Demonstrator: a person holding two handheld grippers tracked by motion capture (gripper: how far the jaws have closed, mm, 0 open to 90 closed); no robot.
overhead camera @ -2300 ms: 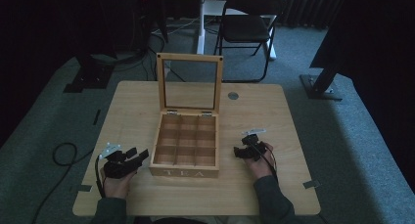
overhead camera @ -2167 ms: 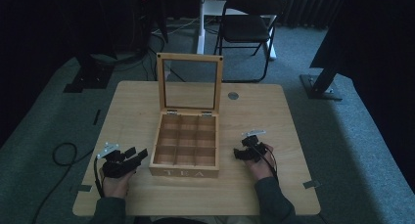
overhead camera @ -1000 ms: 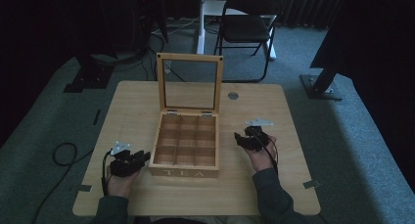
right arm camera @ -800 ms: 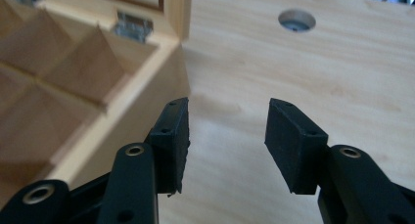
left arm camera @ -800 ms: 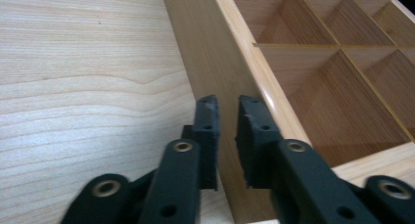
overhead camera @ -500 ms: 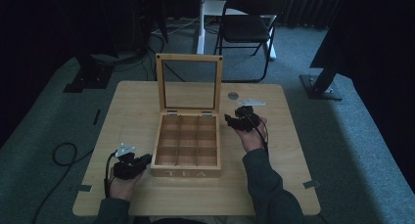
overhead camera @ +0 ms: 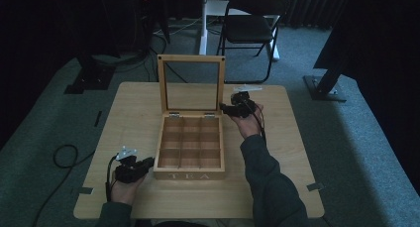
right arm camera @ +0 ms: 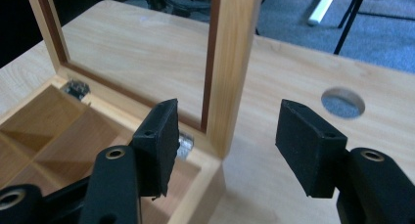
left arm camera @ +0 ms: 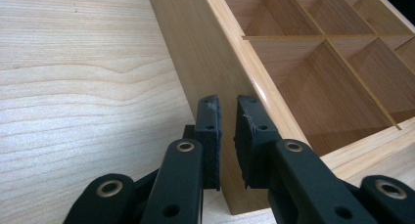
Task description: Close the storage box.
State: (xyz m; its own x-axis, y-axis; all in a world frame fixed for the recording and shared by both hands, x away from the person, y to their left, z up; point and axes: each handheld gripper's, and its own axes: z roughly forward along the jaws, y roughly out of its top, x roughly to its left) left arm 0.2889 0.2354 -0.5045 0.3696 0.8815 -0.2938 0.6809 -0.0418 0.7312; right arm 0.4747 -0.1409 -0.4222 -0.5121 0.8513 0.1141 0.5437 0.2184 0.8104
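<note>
Tea box (overhead camera: 190, 145) sits mid-table (overhead camera: 129, 118), wooden, w/ nine open compartments, "TEA" on near wall. Lid (overhead camera: 190, 85) stands upright at far edge, glass pane in wood frame. Right gripper (overhead camera: 229, 108) at lid's right post, near the hinge, jaws wide apart w/ the post between them, not touching. Left gripper (overhead camera: 147, 163) at box's near-left corner, jaws nearly together w/ a thin gap, against the left wall. Small round hole (right arm camera: 343, 102) in tabletop, far right.

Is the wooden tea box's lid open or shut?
Open: the glass-paned wooden lid stands upright on its hinges above the empty compartments of the wooden tea box.
</note>
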